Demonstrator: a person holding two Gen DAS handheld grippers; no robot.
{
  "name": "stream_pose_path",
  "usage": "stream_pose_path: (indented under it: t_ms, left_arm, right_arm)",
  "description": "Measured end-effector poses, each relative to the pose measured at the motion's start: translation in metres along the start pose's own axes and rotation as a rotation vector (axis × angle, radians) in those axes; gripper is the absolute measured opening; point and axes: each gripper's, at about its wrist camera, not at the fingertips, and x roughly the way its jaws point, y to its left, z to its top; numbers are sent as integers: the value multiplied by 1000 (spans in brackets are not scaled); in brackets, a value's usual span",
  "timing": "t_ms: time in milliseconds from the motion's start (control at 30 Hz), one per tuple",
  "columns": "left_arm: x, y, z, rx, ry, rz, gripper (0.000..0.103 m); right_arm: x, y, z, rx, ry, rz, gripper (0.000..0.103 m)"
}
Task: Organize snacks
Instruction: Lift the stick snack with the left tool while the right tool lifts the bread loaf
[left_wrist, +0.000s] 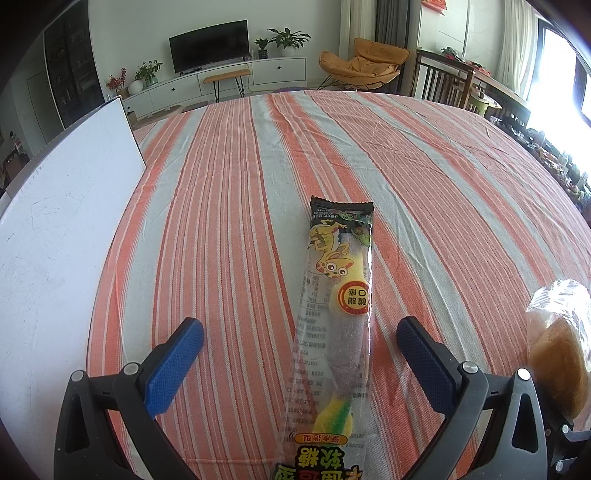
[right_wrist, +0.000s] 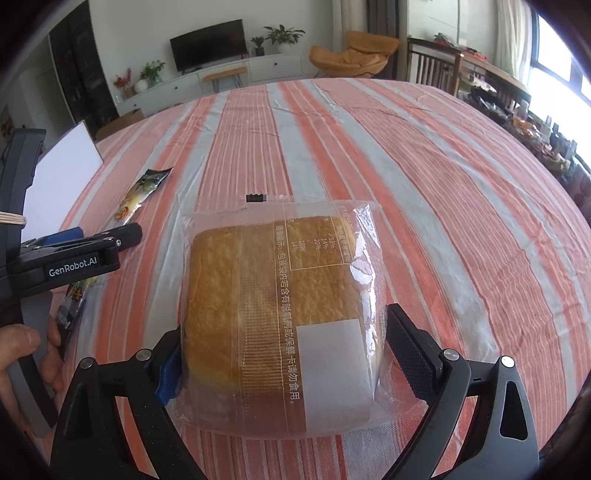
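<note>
Two snacks on the striped tablecloth (left_wrist: 229, 206), one per gripper, neither lifted yet.

Left gripper (left_wrist: 300, 334): jaws spread wide, holding nothing. Candy packet (left_wrist: 334, 306) lies flat on the cloth between the blue pads (left_wrist: 176, 365), lengthwise along the fingers, closer to the right-hand pad, touching neither. Its near end runs under the camera, out of view. White board (left_wrist: 70, 206) sits to the left of the packet, well apart, partly off the cloth edge.

Right gripper (right_wrist: 284, 356): fingers straddle the near end of the bread bag (right_wrist: 280, 306). Left pad looks pressed against the wrapper; right pad is at the film edge, contact unclear. Can't tell if it's clamped. Bag rests on the cloth, just to the right of the candy packet (right_wrist: 142, 194). Small black clip-like piece (right_wrist: 256, 198) lies at the bag's far edge.

Step, my read: grasp stage, both items lined up for pickup. No bin or tray visible, so the destination is unknown; the board is a guess.

Next move: left needs to close across the packet's narrow width, centred first. Right should squeeze gently; soft loaf, slippery film.
</note>
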Motion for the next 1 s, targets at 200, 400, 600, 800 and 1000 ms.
stream_pose_path:
  t_ms: [200, 400, 600, 800, 1000]
  left_arm:
    - [0, 0, 0, 0, 0, 0, 103]
    - [0, 0, 0, 0, 0, 0, 103]
    - [0, 0, 0, 0, 0, 0, 103]
    - [0, 0, 0, 0, 0, 0, 103]
    - [0, 0, 0, 0, 0, 0, 103]
  right_arm:
    - [2, 0, -2, -6, 2, -8, 96]
    - [2, 0, -2, -9, 3, -11, 96]
    - [2, 1, -2, -11, 2, -18, 96]
    - [3, 2, -2, -16, 3, -25, 96]
    - [4, 3, -2, -20, 4, -31, 96]
